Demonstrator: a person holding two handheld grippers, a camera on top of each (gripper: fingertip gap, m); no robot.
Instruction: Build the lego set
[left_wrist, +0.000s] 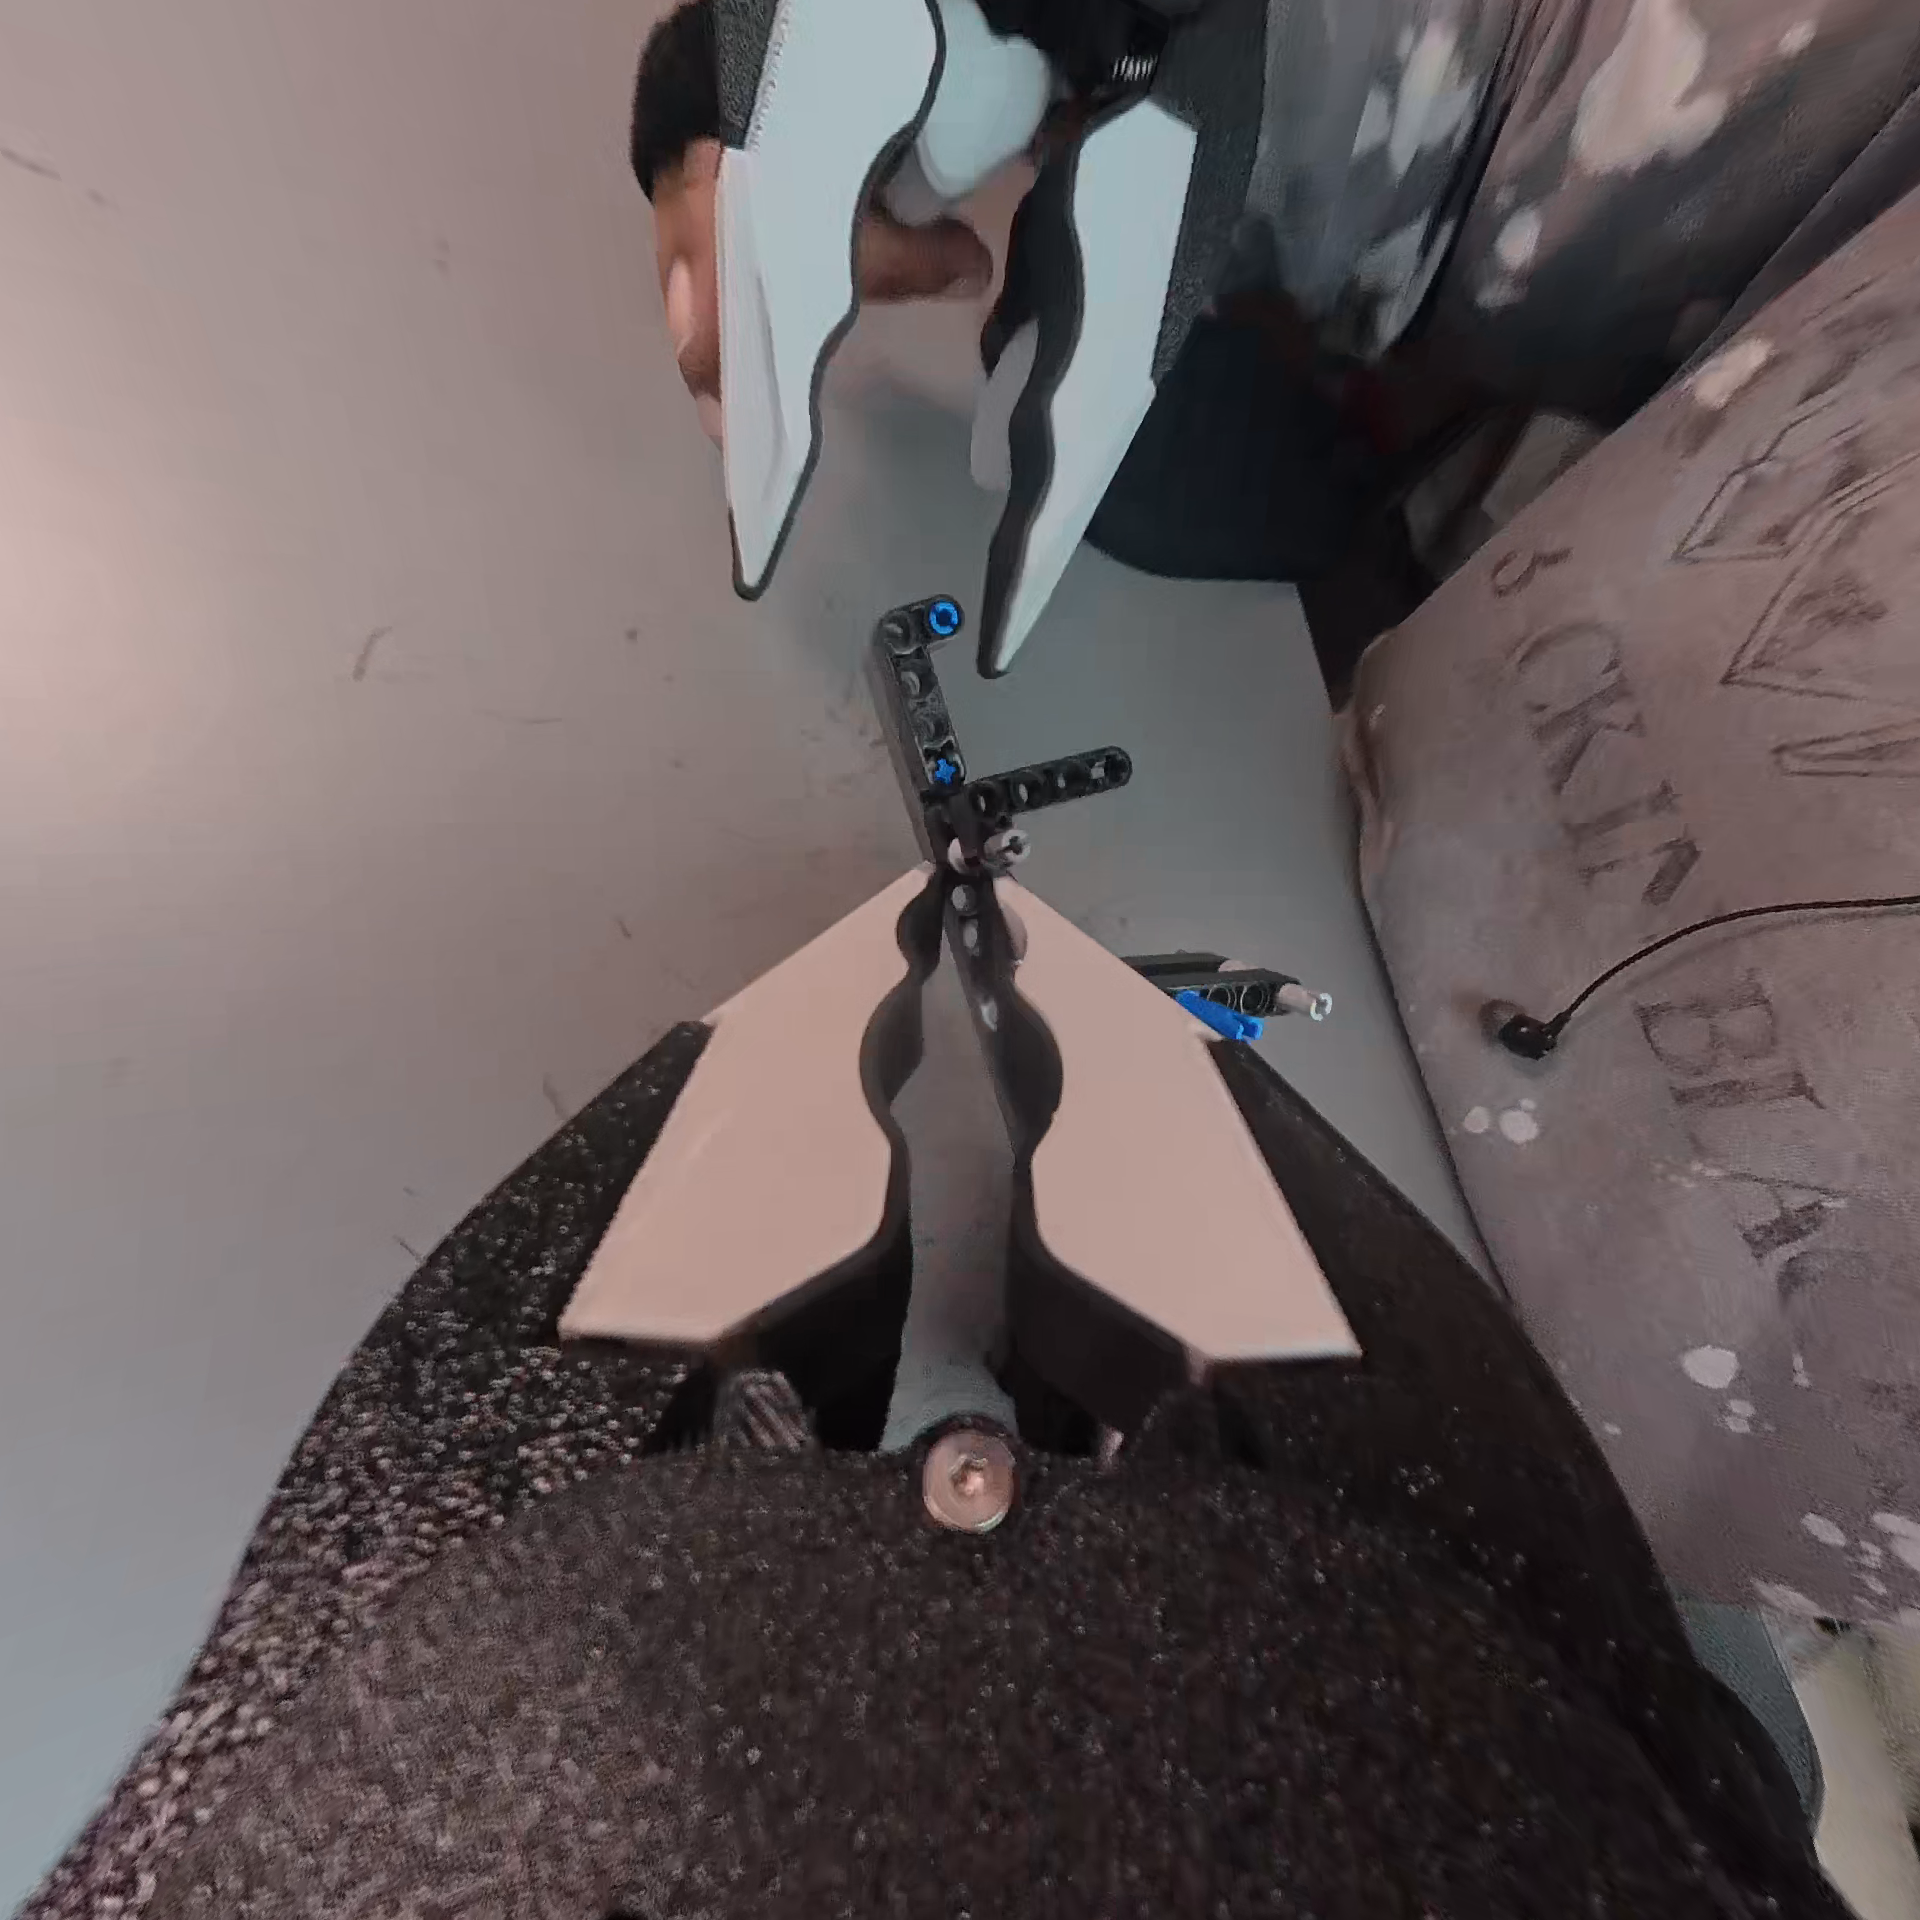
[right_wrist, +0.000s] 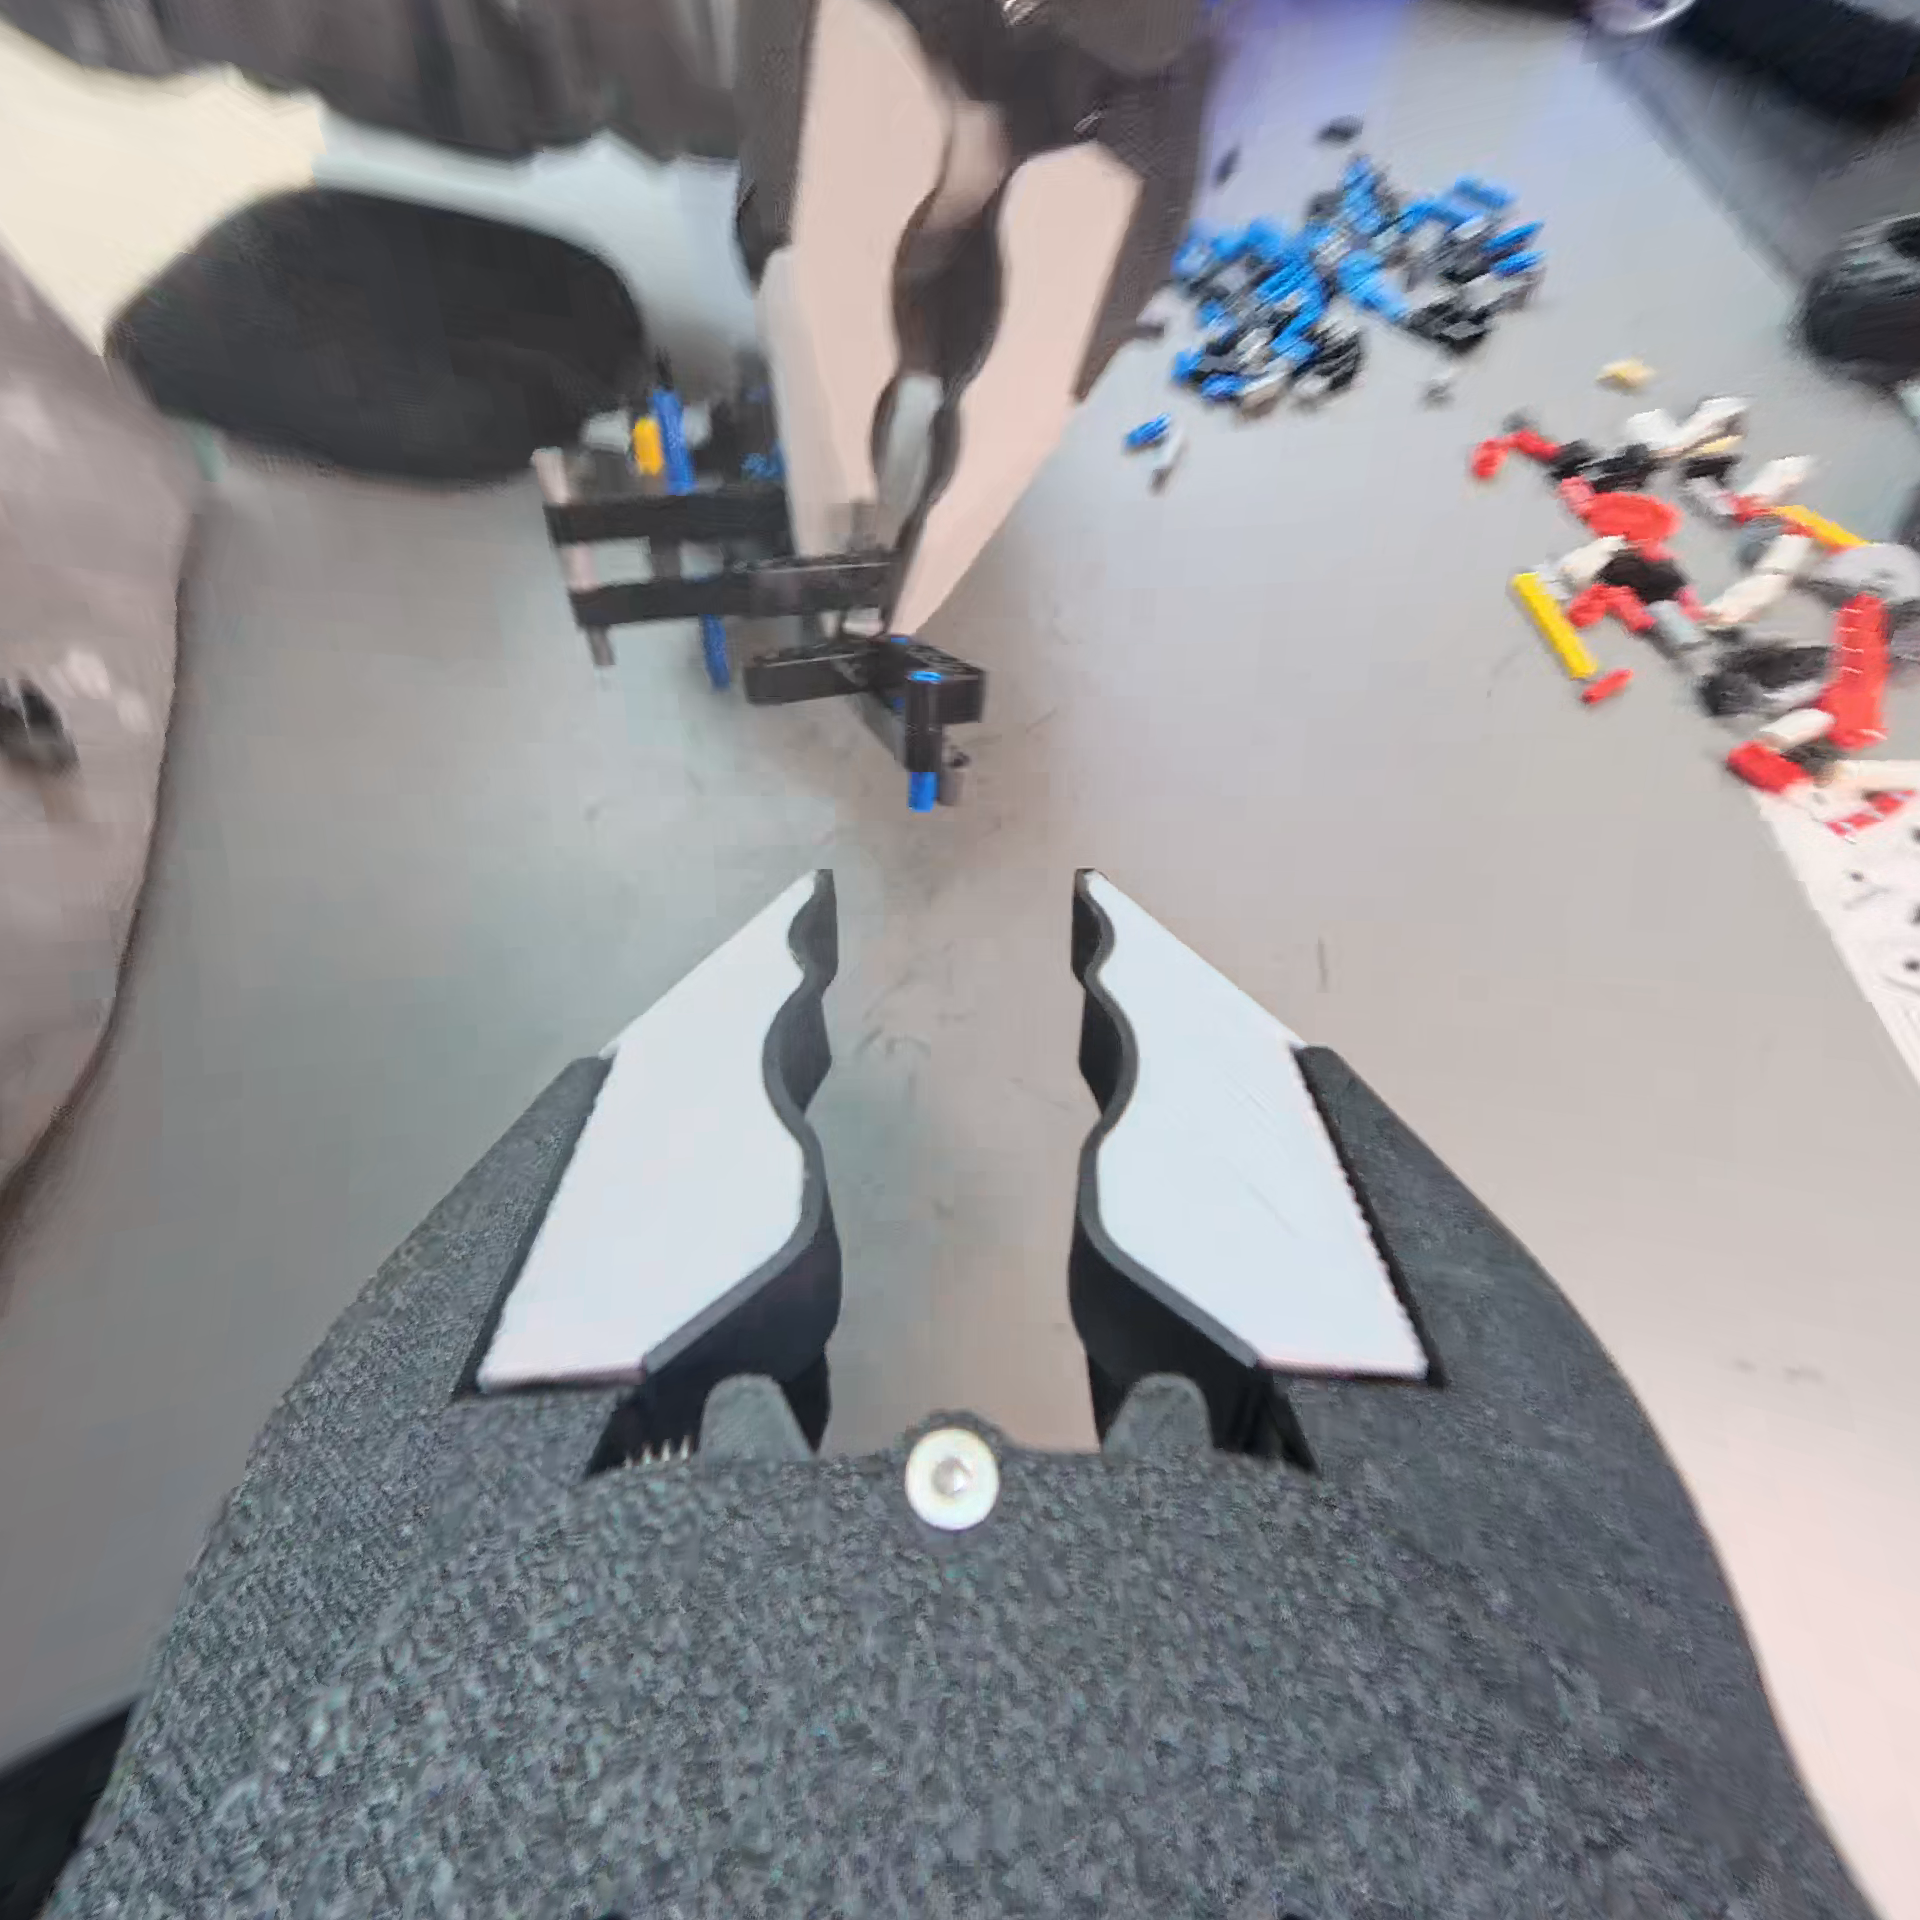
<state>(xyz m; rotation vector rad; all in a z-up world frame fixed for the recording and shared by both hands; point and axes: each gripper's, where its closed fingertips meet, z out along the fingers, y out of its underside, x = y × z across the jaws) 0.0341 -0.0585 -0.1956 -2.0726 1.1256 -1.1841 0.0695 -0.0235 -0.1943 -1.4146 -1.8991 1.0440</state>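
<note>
My left gripper (left_wrist: 961, 873) is shut on a black beam assembly (left_wrist: 925, 717) with blue pins, holding it upright above the grey table. The same assembly (right_wrist: 873, 675) shows in the right wrist view under the left gripper (right_wrist: 883, 613). My right gripper (right_wrist: 951, 883) is open and empty; in the left wrist view it (left_wrist: 868, 634) hangs just above the assembly's top blue pin, apart from it. A larger black frame with blue and yellow parts (right_wrist: 665, 540) stands on the table behind the held assembly.
A small black beam with blue pins and a grey axle (left_wrist: 1236, 997) lies by the table edge. A pile of blue and black pieces (right_wrist: 1351, 281) and a pile of red, white and yellow pieces (right_wrist: 1704, 592) lie at the right. A printed sheet (right_wrist: 1870, 883) lies at far right. A person's patterned clothing (left_wrist: 1662, 831) borders the table. The gap from one gripper's tips to the other's is roughly 6 cm.
</note>
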